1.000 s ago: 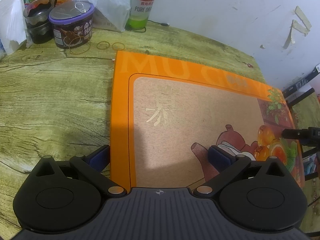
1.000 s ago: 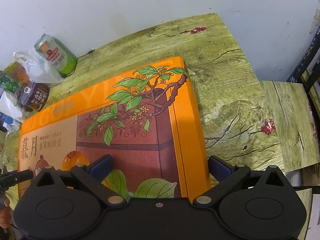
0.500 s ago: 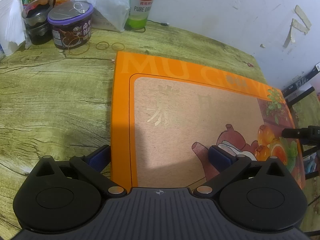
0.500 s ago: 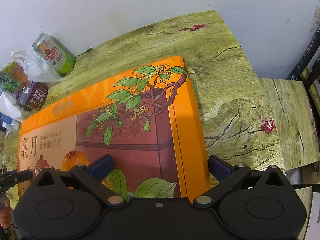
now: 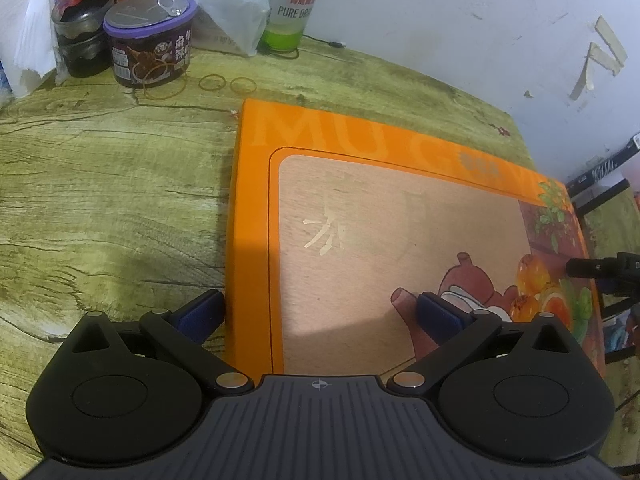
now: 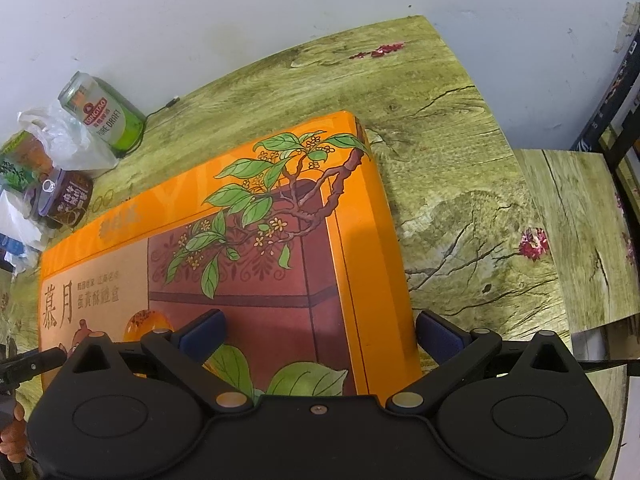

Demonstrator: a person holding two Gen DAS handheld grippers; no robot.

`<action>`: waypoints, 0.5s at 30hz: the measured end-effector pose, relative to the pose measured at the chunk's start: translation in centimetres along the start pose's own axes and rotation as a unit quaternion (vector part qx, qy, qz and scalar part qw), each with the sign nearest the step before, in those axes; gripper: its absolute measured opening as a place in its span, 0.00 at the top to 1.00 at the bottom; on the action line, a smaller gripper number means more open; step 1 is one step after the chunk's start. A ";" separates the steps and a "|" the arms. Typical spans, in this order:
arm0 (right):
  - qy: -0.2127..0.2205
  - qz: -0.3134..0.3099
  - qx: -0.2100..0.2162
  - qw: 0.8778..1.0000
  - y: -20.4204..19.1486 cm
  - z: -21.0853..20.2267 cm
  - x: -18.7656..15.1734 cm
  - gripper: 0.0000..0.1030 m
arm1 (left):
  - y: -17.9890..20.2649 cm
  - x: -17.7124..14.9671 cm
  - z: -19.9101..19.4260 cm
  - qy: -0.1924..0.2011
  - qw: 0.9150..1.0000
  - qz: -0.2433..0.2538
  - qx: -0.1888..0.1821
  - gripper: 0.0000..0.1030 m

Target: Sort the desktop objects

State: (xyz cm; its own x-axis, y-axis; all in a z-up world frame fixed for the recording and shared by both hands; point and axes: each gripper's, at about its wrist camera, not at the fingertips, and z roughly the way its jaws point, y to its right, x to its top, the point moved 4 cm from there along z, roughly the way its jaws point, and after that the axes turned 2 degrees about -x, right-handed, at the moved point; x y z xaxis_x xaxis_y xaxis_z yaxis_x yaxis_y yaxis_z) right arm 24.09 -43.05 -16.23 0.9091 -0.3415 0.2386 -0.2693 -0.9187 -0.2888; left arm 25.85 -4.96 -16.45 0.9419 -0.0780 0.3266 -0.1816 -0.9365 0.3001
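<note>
A large flat orange gift box [image 5: 400, 220] with a tan panel and a leafy branch picture [image 6: 240, 260] lies on the green wood-grain table [image 5: 100, 200]. My left gripper [image 5: 320, 306] is open and straddles the box's near left corner, with one finger [image 5: 200, 314] beside the box's left side and the other over the lid. My right gripper [image 6: 320, 325] is open across the box's right edge, with one finger [image 6: 438, 334] off the side and the other over the lid. Each gripper's tip shows at the edge of the other view: the right gripper [image 5: 600, 268] and the left gripper [image 6: 32, 364].
At the table's back left stand a green beer can [image 5: 296, 4], a purple-lidded tub [image 5: 150, 40], a dark glass jar [image 5: 82, 36], a plastic bag [image 5: 224, 4] and white tissue [image 5: 26, 28]. Rubber bands [image 5: 212, 82] lie nearby. A second tabletop [image 6: 576, 232] adjoins on the right.
Both views have shifted only slightly. The box lies where it was and both grippers stay open.
</note>
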 end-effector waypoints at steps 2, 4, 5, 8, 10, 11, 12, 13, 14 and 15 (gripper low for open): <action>0.001 0.002 0.001 1.000 0.0 0.0 0.0 0.01 | 0.0 0.0 -0.1 0.002 1.000 -0.001 0.000 0.01; 0.003 0.004 0.002 1.000 0.1 -0.1 0.0 0.01 | 0.0 0.0 -0.2 0.006 1.000 -0.001 -0.001 0.01; 0.004 0.004 0.003 1.000 0.1 -0.2 0.0 0.01 | 0.0 0.0 -0.3 0.008 1.000 -0.001 -0.002 0.01; 0.009 0.007 0.007 1.000 0.2 -0.4 -0.1 0.01 | 0.0 0.0 -0.7 0.017 1.000 -0.002 -0.004 0.01; 0.013 0.011 0.011 1.000 0.2 -0.6 -0.1 0.01 | 0.0 0.0 -1.0 0.021 1.000 -0.005 -0.006 0.01; 0.015 0.012 0.012 1.000 0.2 -0.7 -0.1 0.01 | 0.0 0.0 -1.1 0.023 1.000 -0.006 -0.008 0.01; 0.017 0.014 0.014 1.000 0.3 -0.8 -0.2 0.01 | 0.0 0.0 -1.2 0.025 1.000 -0.007 -0.009 0.01; 0.020 0.014 0.016 1.000 0.3 -0.9 -0.2 0.01 | 0.0 0.0 -1.3 0.026 1.000 -0.007 -0.009 0.01; 0.023 0.015 0.017 0.999 0.3 -1.0 -0.2 0.01 | 0.1 0.0 -1.4 0.028 1.000 -0.007 -0.009 0.01; 0.025 0.017 0.019 0.999 0.4 -1.1 -0.2 0.01 | 0.1 -0.1 -1.5 0.029 1.000 -0.006 -0.009 0.01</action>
State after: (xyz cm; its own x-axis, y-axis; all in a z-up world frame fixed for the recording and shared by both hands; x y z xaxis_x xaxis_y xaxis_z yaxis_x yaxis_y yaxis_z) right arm 23.42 -43.55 -15.42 0.8825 -0.3830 0.2731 -0.2873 -0.8986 -0.3316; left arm 25.34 -4.54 -15.07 0.9260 -0.0462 0.3746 -0.1759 -0.9310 0.3199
